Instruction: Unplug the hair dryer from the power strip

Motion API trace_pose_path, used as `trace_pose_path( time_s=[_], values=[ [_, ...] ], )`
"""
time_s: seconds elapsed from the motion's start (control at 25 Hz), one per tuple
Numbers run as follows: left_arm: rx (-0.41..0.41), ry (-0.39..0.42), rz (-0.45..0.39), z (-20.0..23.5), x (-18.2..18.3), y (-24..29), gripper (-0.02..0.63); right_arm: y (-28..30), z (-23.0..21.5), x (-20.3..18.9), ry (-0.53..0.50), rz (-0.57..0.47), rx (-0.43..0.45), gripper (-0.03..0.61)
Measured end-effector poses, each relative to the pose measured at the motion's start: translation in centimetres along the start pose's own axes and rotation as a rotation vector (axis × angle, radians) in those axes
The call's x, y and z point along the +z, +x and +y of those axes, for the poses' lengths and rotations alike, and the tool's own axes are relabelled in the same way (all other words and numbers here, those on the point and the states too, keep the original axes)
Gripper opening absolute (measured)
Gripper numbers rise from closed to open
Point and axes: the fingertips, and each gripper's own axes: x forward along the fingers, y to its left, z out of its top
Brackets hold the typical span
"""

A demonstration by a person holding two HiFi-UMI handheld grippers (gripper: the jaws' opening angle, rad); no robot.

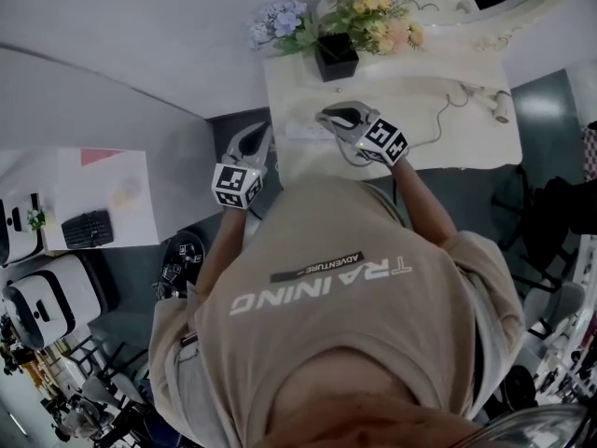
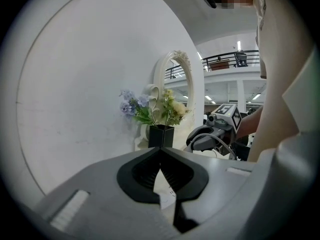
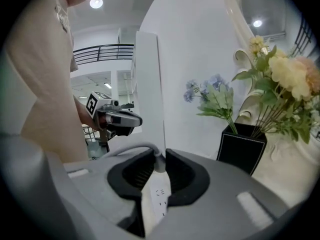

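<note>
Plug (image 3: 158, 165) sits pinched in right hand-held gripper (image 3: 159, 155), ready for pulling from strip (image 3: 160, 198); left hand-held gripper (image 2: 160, 150), clenched empty, hovers near.

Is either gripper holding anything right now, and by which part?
Right gripper grips the grey plug where its cord enters, over the power strip. Left gripper is shut, empty.

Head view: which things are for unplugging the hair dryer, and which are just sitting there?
For the job: white plastic power strip; grey cord held in the right gripper; pale hair dryer.
Just lying about: black square vase; blue and yellow flowers; white-framed oval mirror.
</note>
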Motion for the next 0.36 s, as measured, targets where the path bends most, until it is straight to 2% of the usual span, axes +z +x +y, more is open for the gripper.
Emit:
trace_pose_path(
  time_s=[0.16, 0.36],
  values=[
    [0.020, -0.026, -0.022, -0.21, 0.29, 0.66, 0.006, 0.22, 0.11, -0.25, -0.018, 0.018, 0.023, 0.077],
    [-0.007, 0.003, -0.007, -0.65, 0.36, 0.87, 0.006, 0.83, -0.08, -0.55, 0.005, 0.019, 0.028, 0.077]
  ],
)
